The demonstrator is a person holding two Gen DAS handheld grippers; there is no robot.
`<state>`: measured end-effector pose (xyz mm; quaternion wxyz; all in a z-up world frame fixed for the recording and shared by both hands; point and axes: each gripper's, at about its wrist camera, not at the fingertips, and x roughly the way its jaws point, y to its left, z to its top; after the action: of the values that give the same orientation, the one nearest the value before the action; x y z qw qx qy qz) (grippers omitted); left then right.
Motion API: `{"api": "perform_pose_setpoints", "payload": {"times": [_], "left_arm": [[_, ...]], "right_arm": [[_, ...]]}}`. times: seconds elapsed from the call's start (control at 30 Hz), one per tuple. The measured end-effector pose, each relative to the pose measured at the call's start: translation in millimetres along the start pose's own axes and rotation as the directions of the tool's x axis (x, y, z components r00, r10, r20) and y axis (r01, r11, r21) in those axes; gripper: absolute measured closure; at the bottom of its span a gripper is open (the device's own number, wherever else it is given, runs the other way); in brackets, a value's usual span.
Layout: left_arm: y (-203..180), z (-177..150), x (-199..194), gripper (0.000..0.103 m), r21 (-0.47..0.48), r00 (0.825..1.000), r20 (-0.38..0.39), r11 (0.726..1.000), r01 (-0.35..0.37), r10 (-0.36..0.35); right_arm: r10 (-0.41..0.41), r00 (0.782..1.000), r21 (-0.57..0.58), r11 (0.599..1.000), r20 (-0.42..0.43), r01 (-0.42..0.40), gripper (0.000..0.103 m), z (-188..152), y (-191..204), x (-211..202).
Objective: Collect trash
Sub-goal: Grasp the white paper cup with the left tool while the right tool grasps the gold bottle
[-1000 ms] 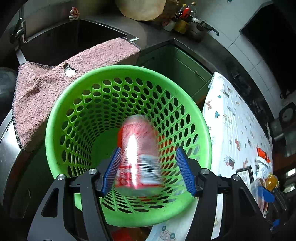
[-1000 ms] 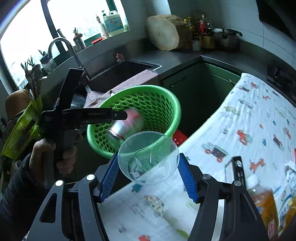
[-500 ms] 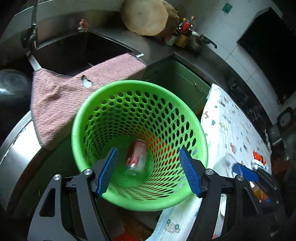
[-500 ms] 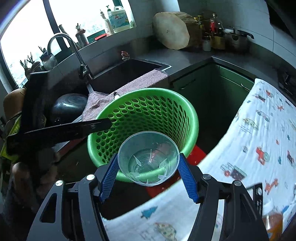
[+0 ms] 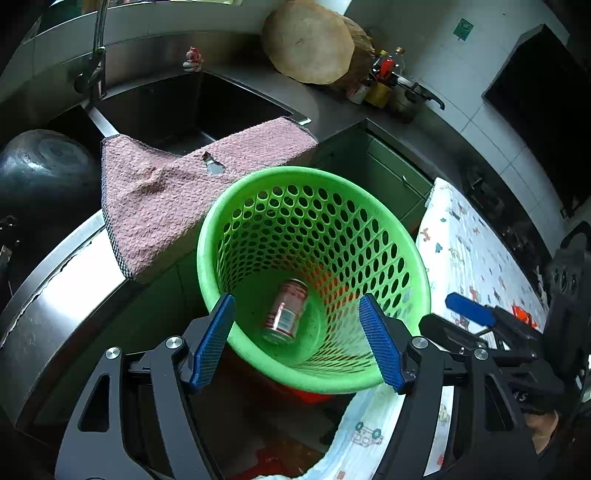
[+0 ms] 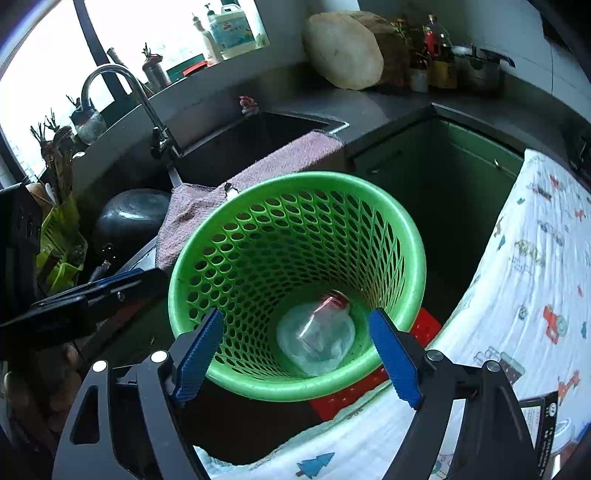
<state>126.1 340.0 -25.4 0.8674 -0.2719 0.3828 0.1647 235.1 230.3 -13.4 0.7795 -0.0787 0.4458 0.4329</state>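
Trash can (image 5: 284,312), red w/ white label, lies on its side at the bottom of the green perforated basket (image 5: 258,177); long axis runs from near-left to far-right in the left wrist view, one end toward the far wall, the other end toward the camera. Clear plastic cup (image 6: 316,338) lies in the same basket, seen only in the right wrist view, blurred, partly covering the can (image 6: 334,298), whose red end shows just above the cup. Cup's orientation cannot be told.

Left gripper (image 5: 297,341): blue fingers (image 5: 214,341) spread wide over the near rim of the basket, holding nothing. Right gripper (image 6: 297,354): fingers (image 6: 395,360) likewise spread wide, nothing between them, above the near rim (image 6: 295,391).

Left view only: the can uncovered, w/ label visible; the right gripper enters at the right edge. Right view only: faucet (image 6: 122,96), window sill w/ bottles (image 6: 229,33), red object (image 6: 369,387) under the basket; the left gripper enters at the left edge.

Both views: pink towel (image 5: 177,195) draped over the sink (image 5: 184,107) edge, touching the basket's far-left rim; printed cloth (image 6: 535,258) to the right.
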Motion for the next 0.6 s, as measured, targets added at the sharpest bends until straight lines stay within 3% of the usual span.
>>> {"api": "perform_pose_setpoints", "payload": {"times": [0.27,0.6], "left_arm": [[-10.9,-12.0,-9.0,0.031,0.032,1.000,0.010,0.999,0.011,-0.011],[-50.9,-39.1,-18.2,0.027,0.119,0.998,0.001,0.991,0.066,-0.067]], "right_arm": [[-0.046,0.998,-0.018,0.999,0.040,0.046,0.025,-21.0,-9.0,-46.0],[-0.193,0.979,0.017,0.981,0.063,0.193,0.025,-83.9,-68.4,-138.6]]}}
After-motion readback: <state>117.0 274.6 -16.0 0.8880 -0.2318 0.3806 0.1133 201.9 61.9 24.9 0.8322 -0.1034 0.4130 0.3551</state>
